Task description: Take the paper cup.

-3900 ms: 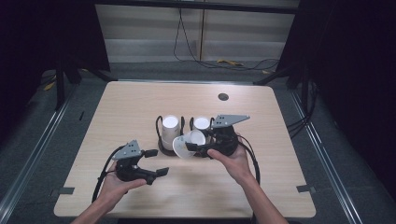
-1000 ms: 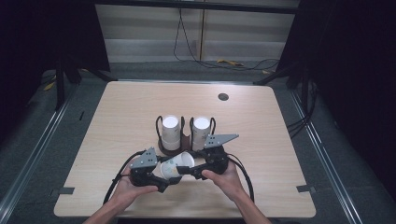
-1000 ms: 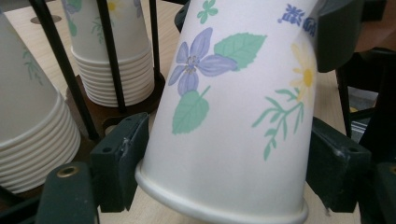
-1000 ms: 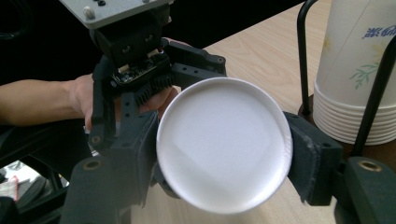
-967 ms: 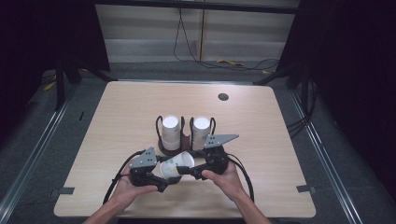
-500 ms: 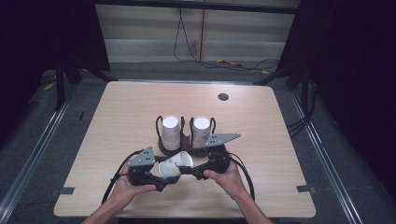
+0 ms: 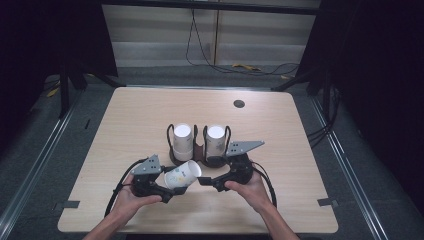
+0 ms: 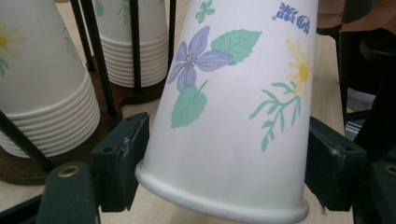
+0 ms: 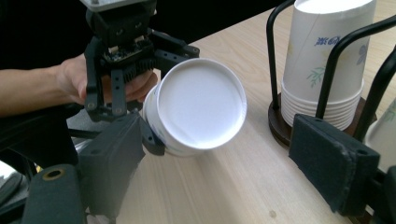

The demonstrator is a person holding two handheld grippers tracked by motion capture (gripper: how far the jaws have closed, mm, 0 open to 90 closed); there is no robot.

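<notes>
Left gripper [image 7: 167,190] is pinching one loose paper cup [image 7: 182,174] across its body near the closed base, cup tipped sideways just above the desk [image 7: 300,150], mouth toward the right gripper [image 7: 207,181]. Right gripper jaws are spread wide, nothing between them; in the right gripper view the cup's open mouth [image 9: 201,103] faces the camera just ahead of them.

Risks, as I judge them:
- Thin paper wall: left gripper squeezes harder and the cup ovals or creases. In the left gripper view the pads [image 8: 123,154] already sit hard on the wall [image 8: 233,116].
- The grip is on a tapered surface, so the cup could slip toward its narrow end and drop on the desk.
- If the right gripper closes on the rim off-centre, it crumples the lip or twists the cup out of the left grip.
- Cup holder [image 7: 200,157] sits just at 12 o'clock of the grippers; a swing could knock a stack.

Count:
- Grippers: 2
- Loose cups: 1
- Cup stacks in holder: 2, left stack [image 7: 183,141] and right stack [image 7: 216,141]; cups per stack too fine to count
- Round desk grommet [image 7: 239,104]: 1, far at 1 o'clock
</notes>
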